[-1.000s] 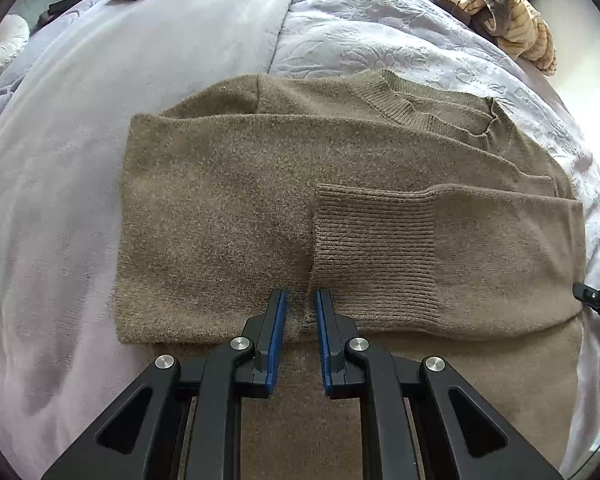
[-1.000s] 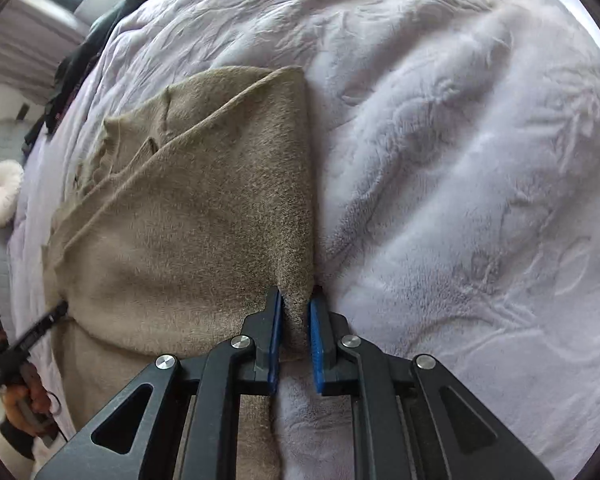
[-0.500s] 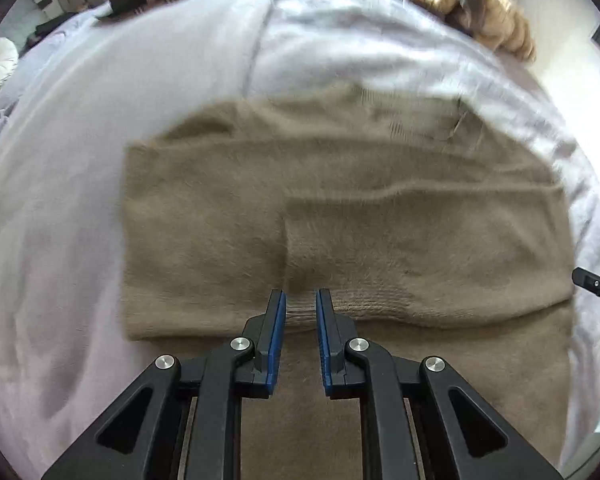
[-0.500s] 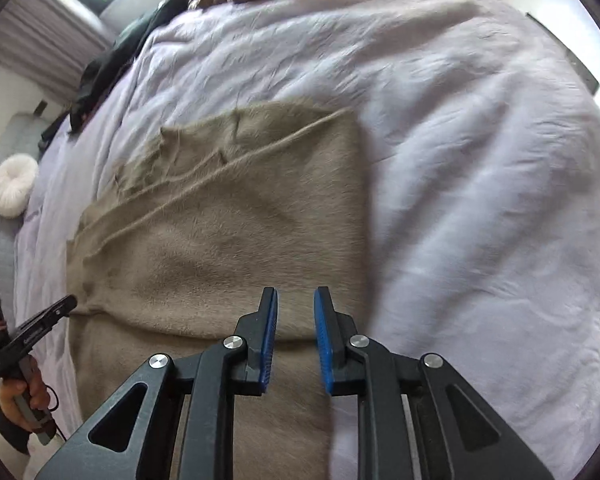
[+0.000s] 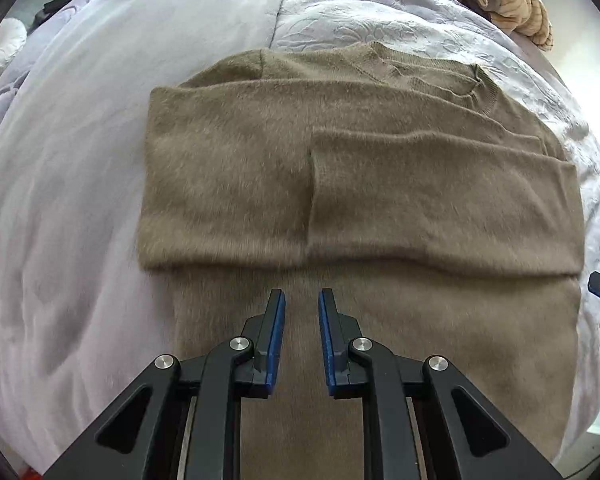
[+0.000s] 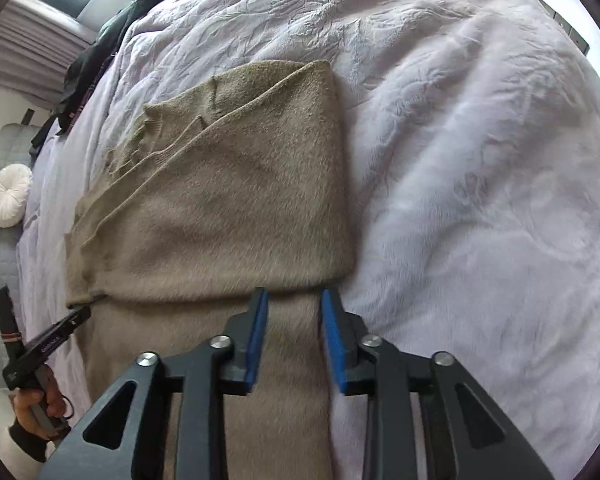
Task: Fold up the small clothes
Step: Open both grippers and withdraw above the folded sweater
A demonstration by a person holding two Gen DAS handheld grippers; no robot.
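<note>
Sweater, olive-brown and fuzzy-knit (image 5: 340,184), lies flat on the lavender quilted bed cover (image 5: 60,200), filling the centre of the left wrist view and the centre-left of the right wrist view. Its ribbed neckline (image 5: 432,76) sits toward the upper right of the left view, and both sleeves are laid across the chest, one cuffed sleeve end (image 5: 316,192) reaching the middle, so the upper part forms a tidy band with the lower body of the garment running down toward the bottom of the frame. That layout suggests the sleeves are tucked in to square the piece before a final fold of hem to shoulders, which looks not yet done. The left tool (image 5: 301,312) hovers low over the lower body just below the folded band, its blue-padded fingers (image 5: 278,320) parted by a modest gap with nothing between them. The right tool (image 6: 293,316) is over the garment's right edge, where knit meets bed cover, its jaws somewhat wider apart and likewise empty; fabric shows through the gap but is not pinched. Both sit near the fold line, likely placed to drop to the hem for the next lift. A striped tan garment (image 5: 500,0) is heaped at the upper right, and a round white cushion (image 6: 10,196) rests at the left edge.
</note>
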